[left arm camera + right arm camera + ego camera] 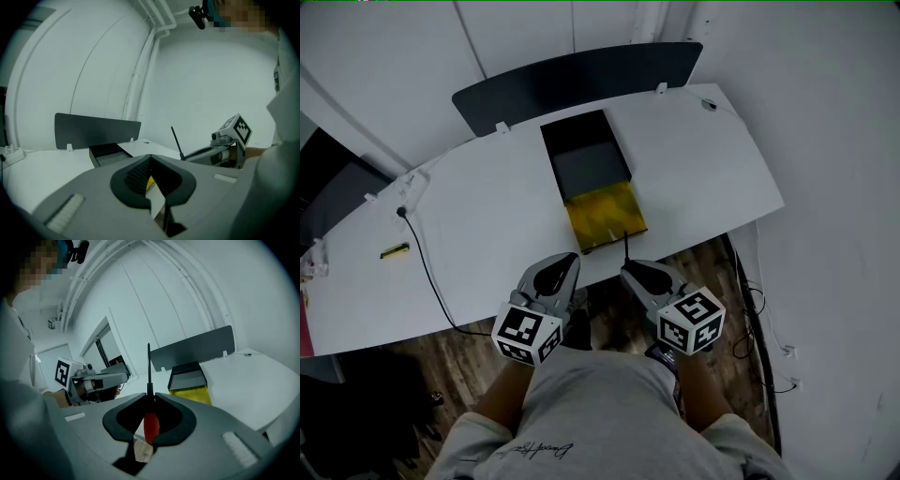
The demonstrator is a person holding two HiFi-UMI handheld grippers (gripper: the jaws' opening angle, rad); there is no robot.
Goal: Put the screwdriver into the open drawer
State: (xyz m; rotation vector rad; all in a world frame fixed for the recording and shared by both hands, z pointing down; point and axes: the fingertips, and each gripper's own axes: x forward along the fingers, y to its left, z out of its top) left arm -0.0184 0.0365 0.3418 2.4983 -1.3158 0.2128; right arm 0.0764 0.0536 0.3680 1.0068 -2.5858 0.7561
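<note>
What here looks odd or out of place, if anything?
Nothing is spilled or broken. The one oddity is the screwdriver: the right gripper clamps its red handle, and its thin shaft pokes straight out in front. The yellow drawer stands pulled open from the black cabinet on the desk.

I hold both grippers low and side by side, just short of the front end of the open drawer (605, 217). My left gripper (569, 260) sits off that front's left corner, its jaws together with nothing between them. My right gripper (628, 269) sits off the right corner, jaws clamped on the red handle of the screwdriver (151, 425), whose shaft points toward the drawer. My forearms run back from the drawer to my torso.
</note>
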